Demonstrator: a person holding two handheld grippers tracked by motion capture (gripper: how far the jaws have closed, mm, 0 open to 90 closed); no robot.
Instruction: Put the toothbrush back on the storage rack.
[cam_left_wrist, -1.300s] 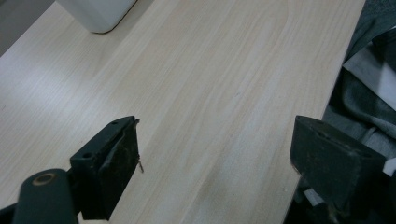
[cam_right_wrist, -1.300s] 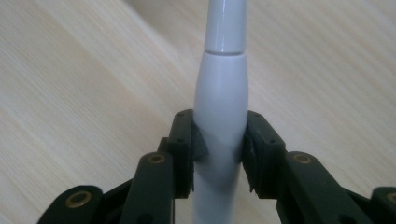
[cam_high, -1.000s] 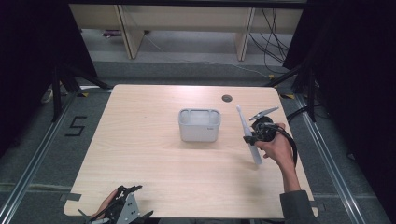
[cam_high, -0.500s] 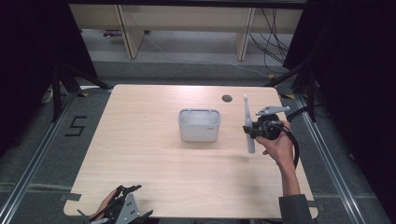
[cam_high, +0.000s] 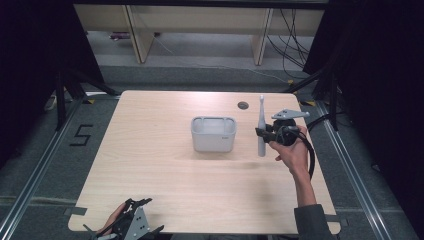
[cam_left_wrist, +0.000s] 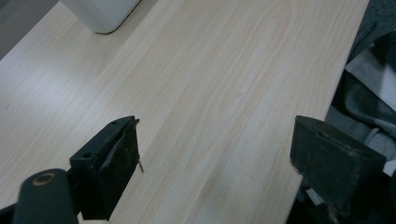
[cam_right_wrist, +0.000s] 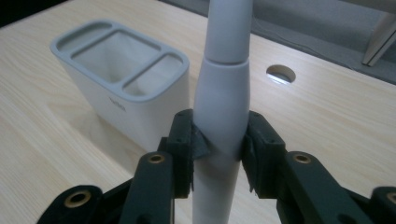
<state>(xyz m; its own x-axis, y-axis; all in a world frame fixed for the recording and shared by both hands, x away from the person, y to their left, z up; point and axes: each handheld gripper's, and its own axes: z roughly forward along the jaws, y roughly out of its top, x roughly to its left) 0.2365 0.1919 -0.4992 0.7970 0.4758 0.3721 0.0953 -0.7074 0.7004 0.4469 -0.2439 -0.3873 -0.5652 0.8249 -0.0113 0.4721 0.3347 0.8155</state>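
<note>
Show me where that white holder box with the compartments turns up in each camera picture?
High view: the holder stands mid-table.
Left gripper view: its corner is at the top left edge.
Right gripper view: it stands upper left, behind the jaws.
Shared landmark: the wooden table.

Both grippers are black, with blocky jaws and brass-ringed pivots (seen in the gripper views). The right gripper (cam_high: 263, 133) carries a grey three-cornered plate and a black cable. The person's sleeve (cam_high: 312, 222) is grey.

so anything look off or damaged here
Nothing spilled or askew. The holder stands upright and empty on the table, and the right claw grips the electric toothbrush upright. One oddity: the left claw has a frayed, worn pad.
</note>
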